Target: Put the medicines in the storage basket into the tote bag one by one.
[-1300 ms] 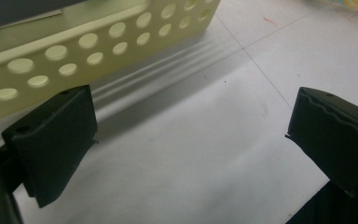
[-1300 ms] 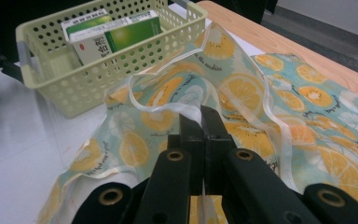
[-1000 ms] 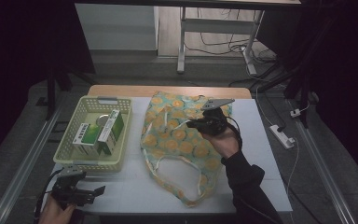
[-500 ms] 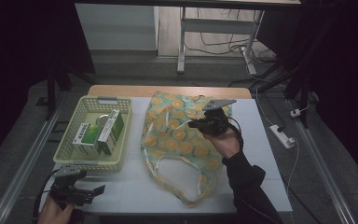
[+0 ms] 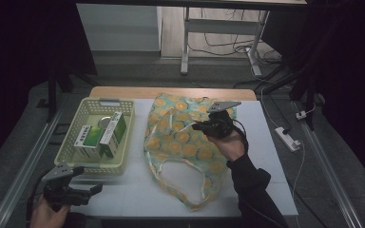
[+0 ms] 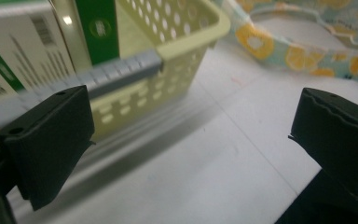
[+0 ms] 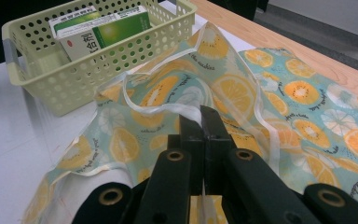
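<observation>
The bag [image 5: 185,147], printed with orange slices, lies flat in the middle of the table [image 5: 133,194], its handles towards the person; the right gripper [image 5: 200,126] sits over its upper half, jaws closed on a white edge strip of the bag, which the right gripper view shows pinched between the pads [image 7: 200,122]; the cloth there is lifted into a low ridge. The basket [image 5: 76,159] stands just left of the bag, apart from it, holding green-and-white boxes [image 5: 100,136] and what may be a small tin, too dim to be sure. The left gripper [image 5: 94,189] hovers at the table's near left corner, just before the basket; its jaws stand wide apart, holding nothing.
</observation>
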Tool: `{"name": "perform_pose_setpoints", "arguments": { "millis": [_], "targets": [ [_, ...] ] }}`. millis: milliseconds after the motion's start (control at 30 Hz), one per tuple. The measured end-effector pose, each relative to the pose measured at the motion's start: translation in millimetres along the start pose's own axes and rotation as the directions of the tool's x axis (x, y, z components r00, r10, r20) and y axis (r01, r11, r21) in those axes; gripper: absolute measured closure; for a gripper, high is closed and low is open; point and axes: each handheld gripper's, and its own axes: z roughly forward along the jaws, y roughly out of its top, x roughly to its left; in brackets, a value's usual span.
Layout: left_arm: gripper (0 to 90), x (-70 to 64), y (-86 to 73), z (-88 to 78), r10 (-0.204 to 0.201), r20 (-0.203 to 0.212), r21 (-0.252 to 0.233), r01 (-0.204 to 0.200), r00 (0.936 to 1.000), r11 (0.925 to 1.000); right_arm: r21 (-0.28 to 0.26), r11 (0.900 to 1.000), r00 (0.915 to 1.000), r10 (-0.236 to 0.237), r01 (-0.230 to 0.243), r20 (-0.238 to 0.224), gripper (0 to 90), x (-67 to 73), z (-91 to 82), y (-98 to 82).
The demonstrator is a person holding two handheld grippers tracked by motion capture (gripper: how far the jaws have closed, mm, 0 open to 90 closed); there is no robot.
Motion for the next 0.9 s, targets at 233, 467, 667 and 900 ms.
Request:
{"name": "perform_pose_setpoints", "arguments": {
  "millis": [233, 467, 667, 900],
  "targets": [
    [0.0, 6.8, 7.9, -5.2, -0.015, -0.069, -0.035, 0.013, 0.9975, 0.9993, 0.006, 1.000, 0.9999, -0.010, 0.010, 0.000, 89.7, -0.1, 1.2, -0.5],
    [0.0, 22.0, 20.4, -4.1, -0.045, -0.140, -0.040, 0.040, 0.9891, 0.9984, 0.005, 1.000, 0.9999, -0.012, 0.012, 0.001, 89.7, -0.5, 0.8, -0.3],
    [0.0, 33.7, 27.6, 6.9, -0.055, -0.201, -0.001, 0.056, 0.9781, 0.9984, 0.003, 1.000, 0.9999, -0.010, 0.010, 0.001, 89.7, -1.1, 0.6, -0.4],
    [0.0, 49.8, 36.4, 13.7, -0.068, -0.227, 0.018, 0.074, 0.9714, 0.9971, 0.006, 1.000, 0.9999, -0.013, 0.013, 0.001, 89.7, -1.3, 1.8, -1.0]
  ]
}}
